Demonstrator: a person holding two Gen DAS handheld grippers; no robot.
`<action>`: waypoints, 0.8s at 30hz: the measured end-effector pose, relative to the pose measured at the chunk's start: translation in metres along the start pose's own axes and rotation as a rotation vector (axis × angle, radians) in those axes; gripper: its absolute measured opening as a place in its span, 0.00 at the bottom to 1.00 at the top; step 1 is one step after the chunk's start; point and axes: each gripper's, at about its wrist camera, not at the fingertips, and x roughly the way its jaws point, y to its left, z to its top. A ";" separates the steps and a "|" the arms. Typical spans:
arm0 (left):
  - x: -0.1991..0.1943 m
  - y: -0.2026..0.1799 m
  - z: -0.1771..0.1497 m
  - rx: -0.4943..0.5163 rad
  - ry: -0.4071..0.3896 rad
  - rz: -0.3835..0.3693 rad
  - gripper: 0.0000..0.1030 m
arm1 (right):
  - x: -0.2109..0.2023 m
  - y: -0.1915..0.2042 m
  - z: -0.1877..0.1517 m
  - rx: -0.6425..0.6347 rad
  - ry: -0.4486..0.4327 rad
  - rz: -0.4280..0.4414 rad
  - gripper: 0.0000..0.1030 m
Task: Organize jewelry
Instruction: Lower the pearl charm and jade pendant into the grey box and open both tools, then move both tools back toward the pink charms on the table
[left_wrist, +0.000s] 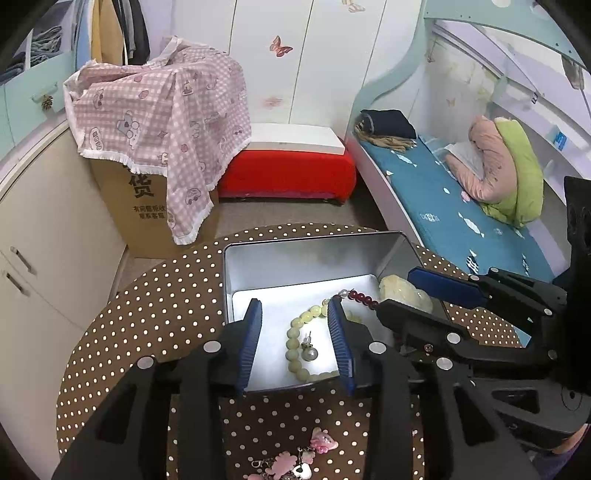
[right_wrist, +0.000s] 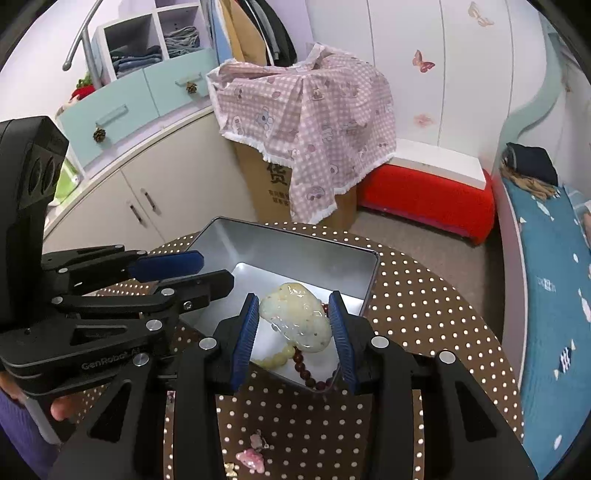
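Polka-dot table (left_wrist: 147, 314): one tin (left_wrist: 295, 258), two bracelets (left_wrist: 295, 343), one earring (left_wrist: 308, 350).

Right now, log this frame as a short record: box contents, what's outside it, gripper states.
box: open metal tin on dotted table
inside: pale bead bracelet, pearl earring, red bead string, pale carved stone
outside: pink charms on the table, near edge
left gripper: open, above tin
right gripper: open, straddling stone

I see the tin (left_wrist: 314, 258) on the bench (left_wrist: 147, 314), holding a bracelet (left_wrist: 295, 343), an earring (left_wrist: 308, 350) and a stone (right_wrist: 295, 317). Charms (left_wrist: 321, 443) lie before it; a bed (left_wrist: 443, 206) stands right.
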 end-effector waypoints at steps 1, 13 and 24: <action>-0.002 -0.001 0.000 0.001 -0.003 -0.001 0.34 | -0.001 0.000 0.000 0.001 -0.005 -0.002 0.39; -0.063 -0.011 -0.014 -0.007 -0.112 0.035 0.61 | -0.067 0.021 -0.003 -0.026 -0.105 -0.026 0.45; -0.145 -0.024 -0.066 0.009 -0.257 0.147 0.76 | -0.138 0.054 -0.039 -0.027 -0.179 -0.029 0.53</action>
